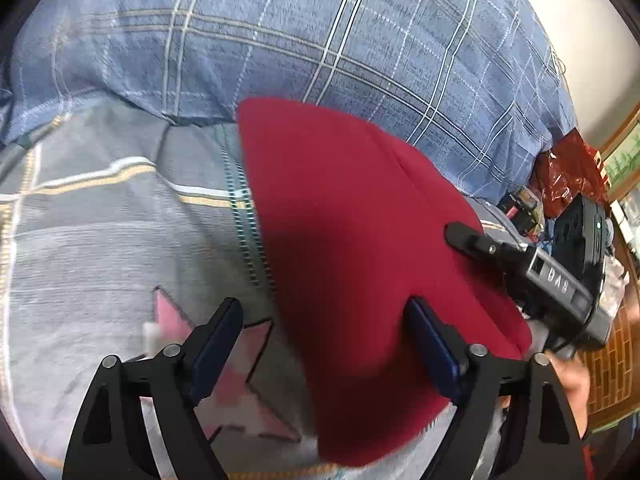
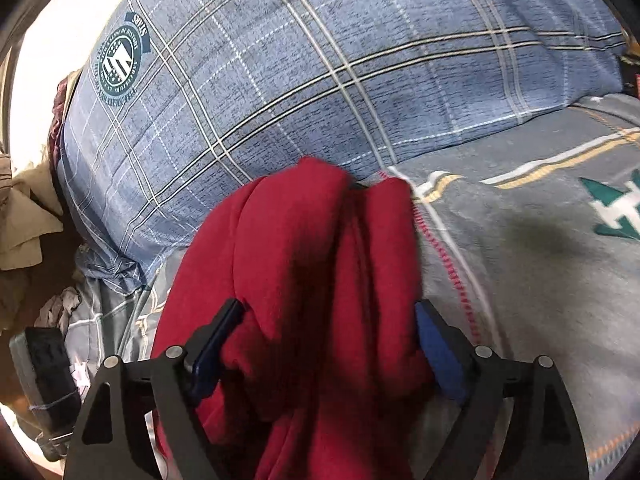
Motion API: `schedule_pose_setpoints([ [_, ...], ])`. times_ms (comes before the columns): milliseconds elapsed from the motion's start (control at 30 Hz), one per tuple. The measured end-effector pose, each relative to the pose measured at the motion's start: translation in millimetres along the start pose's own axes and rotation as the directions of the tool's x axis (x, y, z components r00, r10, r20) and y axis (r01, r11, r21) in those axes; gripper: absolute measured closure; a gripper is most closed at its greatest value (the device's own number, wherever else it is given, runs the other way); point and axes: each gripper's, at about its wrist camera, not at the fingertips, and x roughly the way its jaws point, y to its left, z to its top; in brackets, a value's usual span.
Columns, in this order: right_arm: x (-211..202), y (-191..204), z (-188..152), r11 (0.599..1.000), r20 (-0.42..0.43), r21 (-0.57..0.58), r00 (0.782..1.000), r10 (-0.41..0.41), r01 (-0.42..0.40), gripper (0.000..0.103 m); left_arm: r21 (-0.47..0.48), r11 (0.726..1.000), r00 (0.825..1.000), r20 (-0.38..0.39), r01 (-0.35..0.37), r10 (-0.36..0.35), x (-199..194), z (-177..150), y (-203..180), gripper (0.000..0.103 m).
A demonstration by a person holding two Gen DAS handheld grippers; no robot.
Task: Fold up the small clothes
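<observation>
Left wrist view: your left tool [image 1: 324,344] is spread wide over the bed [image 1: 100,240], gripping nothing; the red cloth [image 1: 352,240] lies across its right finger. The right tool [image 1: 472,240] touches the cloth's far edge.

Right wrist view: your right tool [image 2: 328,344] is wide open, with the cloth [image 2: 304,280] bunched between its fingers, just below the pillow [image 2: 320,80].

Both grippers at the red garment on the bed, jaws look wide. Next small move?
Probably close the right gripper first: bunched folds of the red garment already sit between its open fingers. The left gripper is also open, with the cloth's edge crossing its gap above the grey bedsheet.
</observation>
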Motion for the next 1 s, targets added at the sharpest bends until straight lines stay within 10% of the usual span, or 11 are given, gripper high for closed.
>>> schedule_pose_setpoints([
  [100, 4, 3, -2, 0.999, -0.001, -0.036, 1.000, -0.008, 0.008, 0.018, 0.000, 1.000, 1.000, -0.010, 0.022, -0.022, 15, 7, -1, 0.020],
  [233, -7, 24, -5, 0.988, 0.035, -0.142, 0.998, -0.051, 0.056, 0.060, 0.047, 0.999, 1.000, -0.007, 0.011, -0.011, 17, 13, -8, 0.045],
  [333, -13, 38, -8, 0.978, 0.056, -0.189, 0.995, -0.084, 0.093, 0.066, 0.082, 0.997, 1.000, 0.019, 0.001, -0.002, -6, 14, -13, 0.052],
  [700, -69, 95, -74, 0.972, 0.005, -0.235, 1.000, 0.005, -0.004, 0.067, 0.154, 0.982, 0.994, 0.046, -0.107, 0.101, -100, -62, -1, 0.058],
  [800, -63, 91, -116, 0.976, -0.045, -0.215, 0.998, -0.038, 0.028, 0.053, 0.145, 0.977, 0.988, 0.031, -0.155, 0.152, -92, -81, 5, 0.058],
  [1000, -95, 80, -121, 0.987, 0.023, -0.135, 0.996, -0.088, 0.090, 0.044, 0.102, 0.967, 0.969, 0.112, -0.232, 0.220, -98, -82, 7, 0.040],
])
